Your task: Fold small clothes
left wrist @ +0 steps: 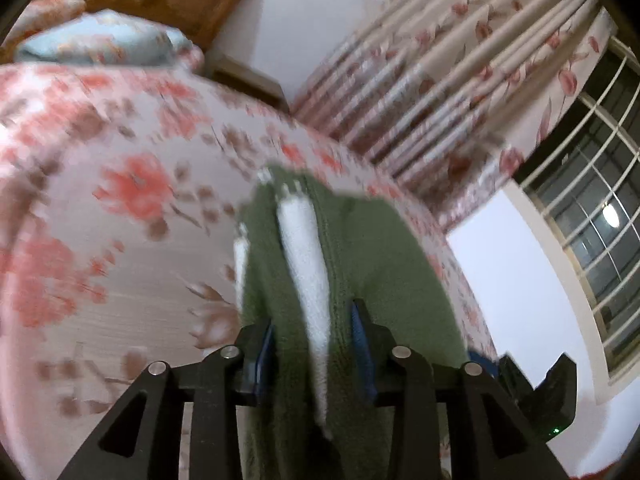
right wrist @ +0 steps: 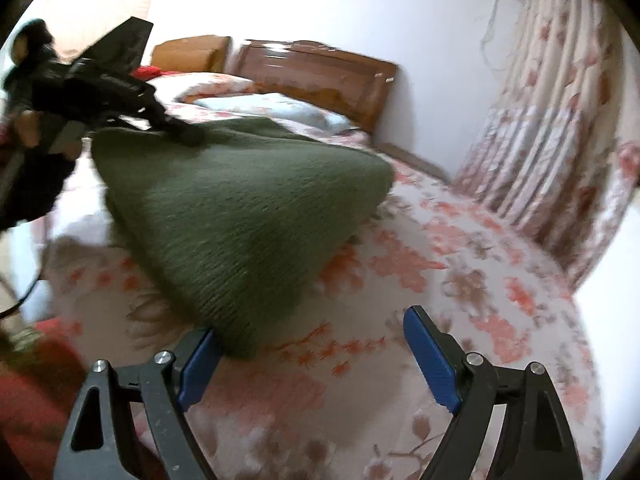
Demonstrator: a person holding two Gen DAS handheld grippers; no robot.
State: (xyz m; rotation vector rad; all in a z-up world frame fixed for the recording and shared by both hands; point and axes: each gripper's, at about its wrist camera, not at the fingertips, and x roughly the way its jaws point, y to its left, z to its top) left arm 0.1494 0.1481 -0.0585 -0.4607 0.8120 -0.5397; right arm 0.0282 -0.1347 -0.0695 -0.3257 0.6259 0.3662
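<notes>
A green knitted garment with a white strip on it lies on a floral bed sheet. My left gripper is shut on it, and the fabric fills the gap between the blue pads. In the right wrist view the left gripper holds one end of the garment up off the sheet, so it hangs like a tent. My right gripper stands wide open just above the sheet. The garment's near corner lies by the right gripper's left pad, not between the jaws.
A wooden headboard and a pale blue pillow are at the far end of the bed. A floral curtain hangs to the right, beside a barred window. Red fabric lies at the near left. A hand holds the left gripper.
</notes>
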